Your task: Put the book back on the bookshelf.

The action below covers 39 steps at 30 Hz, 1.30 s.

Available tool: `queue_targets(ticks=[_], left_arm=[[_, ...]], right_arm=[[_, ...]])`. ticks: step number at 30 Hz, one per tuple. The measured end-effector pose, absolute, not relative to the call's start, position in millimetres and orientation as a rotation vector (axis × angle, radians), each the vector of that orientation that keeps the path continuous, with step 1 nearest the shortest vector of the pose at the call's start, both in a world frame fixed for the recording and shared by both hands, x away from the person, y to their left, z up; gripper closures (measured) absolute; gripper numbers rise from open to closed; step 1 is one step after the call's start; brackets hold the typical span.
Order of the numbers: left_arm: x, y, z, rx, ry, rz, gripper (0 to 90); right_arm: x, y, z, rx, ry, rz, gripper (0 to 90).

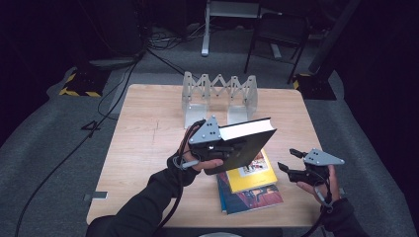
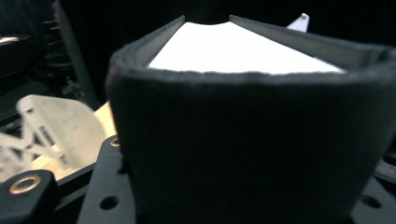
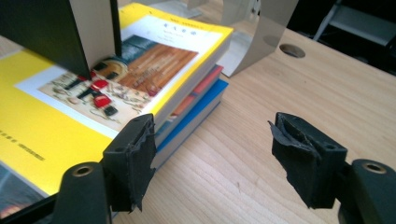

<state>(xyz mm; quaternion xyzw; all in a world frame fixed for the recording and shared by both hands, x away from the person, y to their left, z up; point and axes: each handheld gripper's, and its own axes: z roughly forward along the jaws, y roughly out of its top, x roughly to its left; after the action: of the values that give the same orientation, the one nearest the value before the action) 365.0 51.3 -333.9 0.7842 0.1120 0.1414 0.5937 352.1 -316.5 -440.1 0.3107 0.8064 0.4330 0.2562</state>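
My left gripper [image 1: 225,148] clamps a black book [image 1: 245,143] by what looks like its spine, tilted above the yellow book [image 1: 252,173] topping a stack on the table [image 1: 148,148], while my right gripper [image 1: 291,162] hovers wide open beside that stack, holding nothing.

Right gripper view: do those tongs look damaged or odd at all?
Yes. The black padding on both fingertips of the right tongs looks torn and ragged at the edges, with frayed flaps. They hang open beside the stack of books, holding nothing.
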Motion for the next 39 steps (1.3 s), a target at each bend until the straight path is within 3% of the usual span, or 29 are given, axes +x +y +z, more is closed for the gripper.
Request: queue_targets(ticks=[25,33,39], left_arm=[[392.4,107.9,-325.6,1.747,0.489,0.509,51.9],[412.5,118.0,-329.7,1.749,0.607,0.608,52.0],[433.9,126.4,-335.0,1.73,0.683,0.603,52.0]], right_arm=[[359.4,-317.8,-449.4,0.91,2.217,1.141,30.1],[361.0,-319.4,-452.0,0.923,2.226,1.119,30.1],[361.6,-319.8,-453.3,0.932,2.227,1.113,30.1]])
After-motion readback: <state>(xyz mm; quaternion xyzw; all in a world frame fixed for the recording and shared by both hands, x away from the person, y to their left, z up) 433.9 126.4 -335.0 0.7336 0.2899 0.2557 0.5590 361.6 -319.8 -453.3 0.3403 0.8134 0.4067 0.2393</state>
